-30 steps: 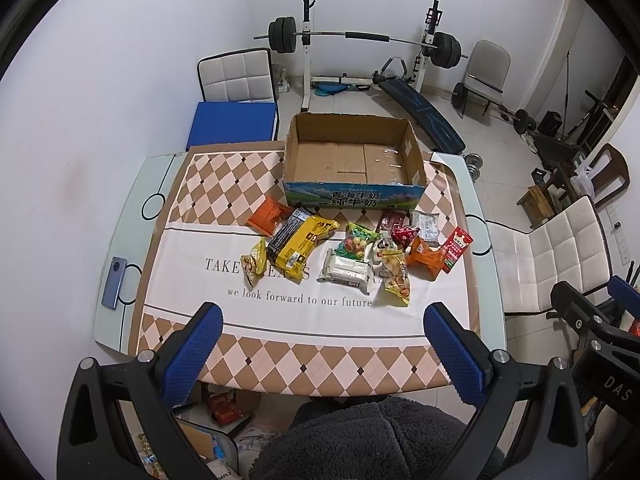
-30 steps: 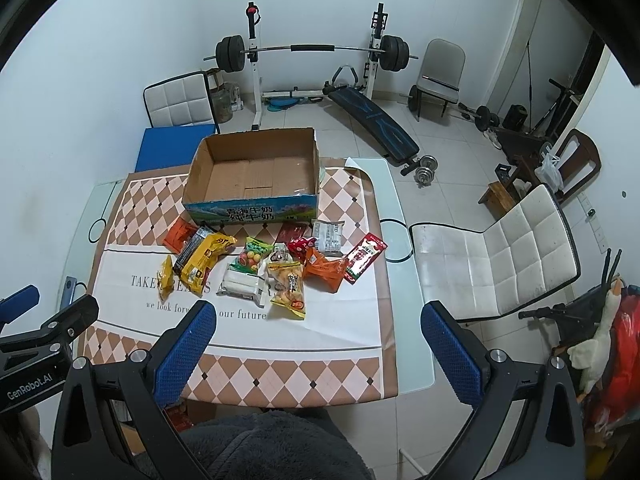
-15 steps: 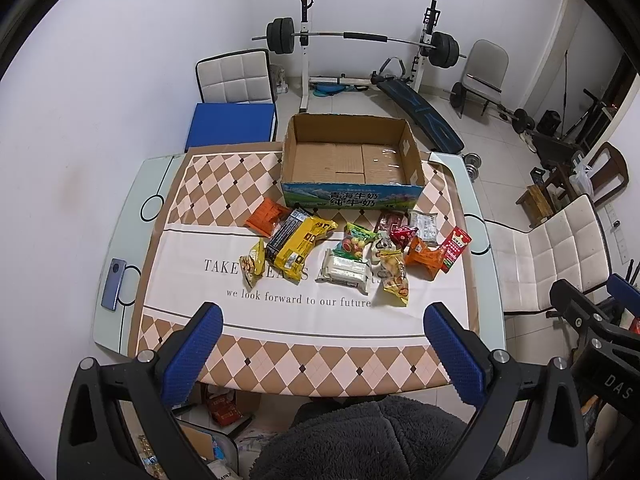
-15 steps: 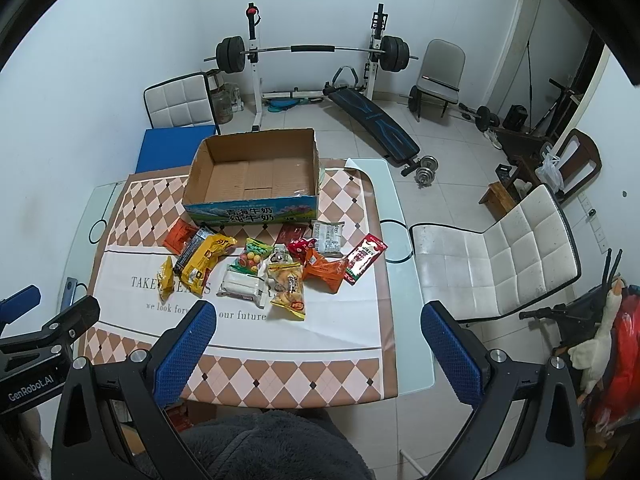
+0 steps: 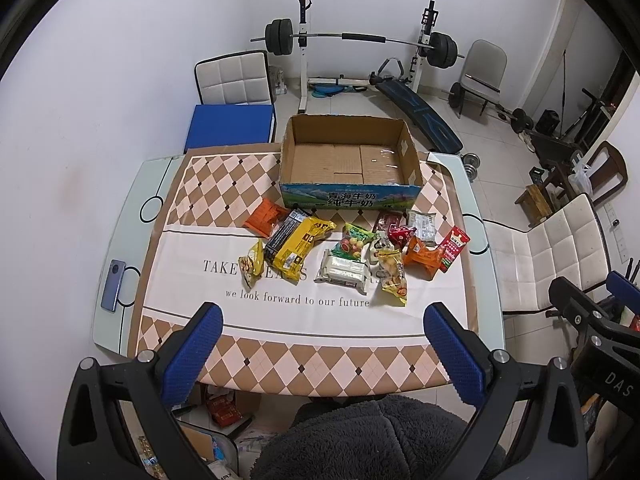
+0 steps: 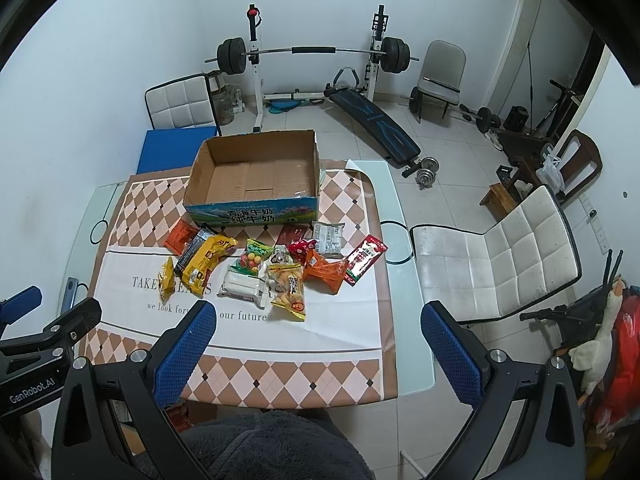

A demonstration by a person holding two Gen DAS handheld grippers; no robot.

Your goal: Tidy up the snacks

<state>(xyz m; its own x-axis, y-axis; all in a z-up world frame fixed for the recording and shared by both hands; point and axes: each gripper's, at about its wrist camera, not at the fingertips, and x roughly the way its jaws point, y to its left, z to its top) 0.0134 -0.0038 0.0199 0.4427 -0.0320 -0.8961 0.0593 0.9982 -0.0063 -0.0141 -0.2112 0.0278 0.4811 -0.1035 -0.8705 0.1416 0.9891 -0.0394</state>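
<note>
Snacks (image 5: 352,250) lie scattered mid-desk (image 5: 120,240), just in front of the cardboard box (image 5: 350,160).
We hold both tongs high above the near edge, left tongs (image 5: 322,348) and right tongs (image 6: 318,346) spread wide, gripping nothing.

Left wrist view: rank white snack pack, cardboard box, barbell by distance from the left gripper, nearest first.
From the left gripper, open over the table's near edge:
1. white snack pack, mid-table, front of the snack pile.
2. cardboard box, empty, at the table's far edge behind the snacks.
3. barbell, on its rack by the back wall.
</note>
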